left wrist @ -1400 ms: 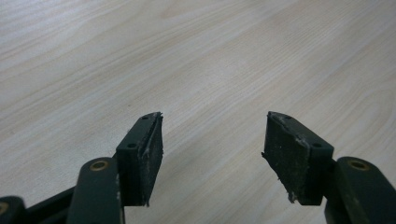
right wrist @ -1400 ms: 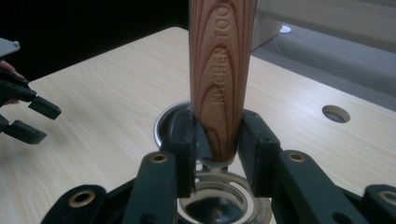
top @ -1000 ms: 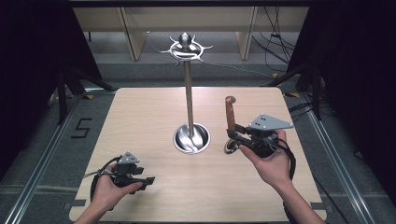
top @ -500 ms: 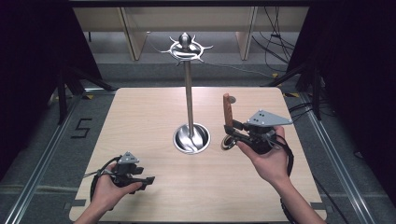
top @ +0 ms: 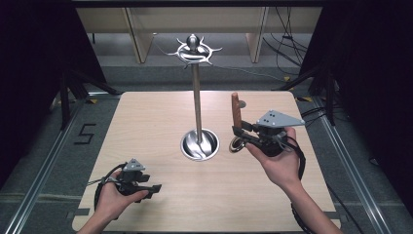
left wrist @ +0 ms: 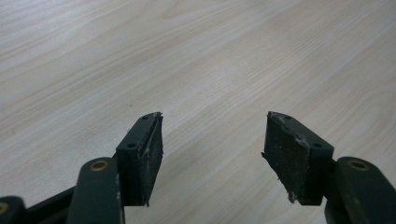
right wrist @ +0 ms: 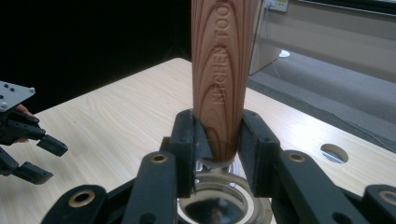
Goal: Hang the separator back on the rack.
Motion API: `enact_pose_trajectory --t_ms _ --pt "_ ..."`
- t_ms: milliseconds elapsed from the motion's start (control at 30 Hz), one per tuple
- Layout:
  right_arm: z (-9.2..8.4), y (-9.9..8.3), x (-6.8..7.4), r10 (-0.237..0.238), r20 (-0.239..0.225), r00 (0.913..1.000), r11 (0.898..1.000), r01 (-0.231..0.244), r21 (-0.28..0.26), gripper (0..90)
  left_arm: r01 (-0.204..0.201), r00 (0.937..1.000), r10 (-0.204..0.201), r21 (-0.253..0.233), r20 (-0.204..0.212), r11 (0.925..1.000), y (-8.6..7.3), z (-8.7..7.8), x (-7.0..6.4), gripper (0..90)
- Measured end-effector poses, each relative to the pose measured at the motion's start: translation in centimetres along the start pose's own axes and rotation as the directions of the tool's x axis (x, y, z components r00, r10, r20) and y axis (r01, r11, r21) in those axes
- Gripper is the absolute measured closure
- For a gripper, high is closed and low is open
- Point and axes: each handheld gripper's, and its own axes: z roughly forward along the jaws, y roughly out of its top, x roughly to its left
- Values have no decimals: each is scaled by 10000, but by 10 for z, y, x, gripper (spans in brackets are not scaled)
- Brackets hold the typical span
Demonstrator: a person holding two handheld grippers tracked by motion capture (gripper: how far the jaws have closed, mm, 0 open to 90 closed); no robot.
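Looking down from the high view: right gripper (top: 238,138) has its fingers closed on the lower end of a wooden-handled kitchen tool (top: 235,113). Handle stands upright above the fingers; a shiny metal ring-shaped head (top: 237,145) sits just below them, close over the desk (top: 160,112). Grey plate rides on top of the gripper, w/ the hand underneath. Just beside the fingers, toward desk centre, a steel stand w/ round base (top: 199,144), tall pole and hook crown on top. Left gripper (top: 155,189) is well apart from all that, near the front edge, held low in the other hand w/ fingers pointing toward desk centre.

Left gripper view: fingers (left wrist: 144,154) spread wide, nothing between them, bare wood-grain desk (left wrist: 196,60) beyond the tips.

Right gripper view: both fingers (right wrist: 189,140) press the sides of the wooden handle (right wrist: 223,70), partly closed around it. Handle rises straight up from between them, w/ lettering reading "KITCHEN TOO…" running along it, rest cut off. Below the fingers, the polished metal head (right wrist: 219,196), exact shape hard to tell. Far off to one side, the left gripper (right wrist: 39,156) w/ its fingers apart. Round hole (right wrist: 334,153) in the desk on the other side.
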Motion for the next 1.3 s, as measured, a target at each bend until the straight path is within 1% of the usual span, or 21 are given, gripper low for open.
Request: enact_pose_trajectory --t_ms 167,200,233,267,333,367,467,500,533,633,700,733,767,833,967,1033,1067,1100,1133,1167,1300 --pt "2 3 0 -71 -62 10000 9999 70 -76 696 -31 10000 31 -7 -12 10000 0 0 0 366" --pt "2 5 0 -73 -78 9999 10000 72 -48 696 96 9996 -95 -35 251 9999 0 0 -1 366" --pt "2 5 0 -73 -78 9999 10000 72 -48 696 -15 10000 15 -39 -28 10000 0 0 0 366" --pt "2 5 0 43 -38 10000 10000 -43 -43 696 52 9998 -52 -2 205 10000 0 0 -1 366" --pt "3 7 -1 -166 -23 9999 9998 165 -136 696 -14 10000 14 8 -56 10000 1 -1 0 366" --pt "3 8 0 69 -54 10000 9999 -69 -102 696 12 10000 -12 -3 -30 10000 1 -1 1 366" --pt "5 9 -1 -24 6 10000 9997 24 -248 696 -10 10000 10 36 79 10000 1 -1 1 366" --pt "5 9 -1 -24 6 10000 9997 24 -248 696 104 9993 -106 55 369 9999 0 -1 0 366" --pt "5 10 -2 -3 -177 9998 9998 -1 -211 696 30 10000 -30 -13 -50 10000 1 -1 1 366" --pt "5 11 -2 179 -83 9998 9997 -180 -179 696 -7 10000 7 17 -41 10000 1 -1 1 366" --pt "5 12 -5 -21 -62 10000 9996 19 -268 696 15 10000 -15 16 -45 10000 1 -1 1 366" --pt "4 13 -5 106 -157 9998 9998 -108 -188 696 123 9993 -123 -10 339 9999 0 0 0 366" --pt "5 13 -4 260 -157 9995 9993 -264 -271 697 -27 10000 26 77 76 10000 1 -2 1 366" --pt "5 14 -6 57 -175 9998 9996 -62 -290 697 -11 10000 11 99 89 10000 1 -1 1 366" --pt "6 17 -5 72 -131 9999 9997 -75 -222 697 29 10000 -30 33 58 10000 1 -1 0 366" --pt "7 17 -4 130 -143 9998 9996 -133 -241 696 100 9989 -104 85 452 9999 1 -1 0 366" --pt "7 18 -5 10 -201 9998 9997 -15 -246 697 -8 10000 8 39 86 10000 1 -2 1 366" --pt "7 19 -5 -20 -171 9999 9998 16 -219 696 55 10000 -55 -56 13 10000 1 -1 1 366" --pt "8 20 -6 -144 -207 9997 9994 138 -306 696 40 10000 -40 -108 -32 9999 1 -1 1 367" --pt "8 21 -5 -38 -211 9998 9997 33 -228 696 127 9997 -126 -70 185 9999 1 -1 1 367" --pt "10 24 -4 165 -317 9994 9993 -175 -325 696 51 10000 -50 -171 69 9998 1 -2 1 366"
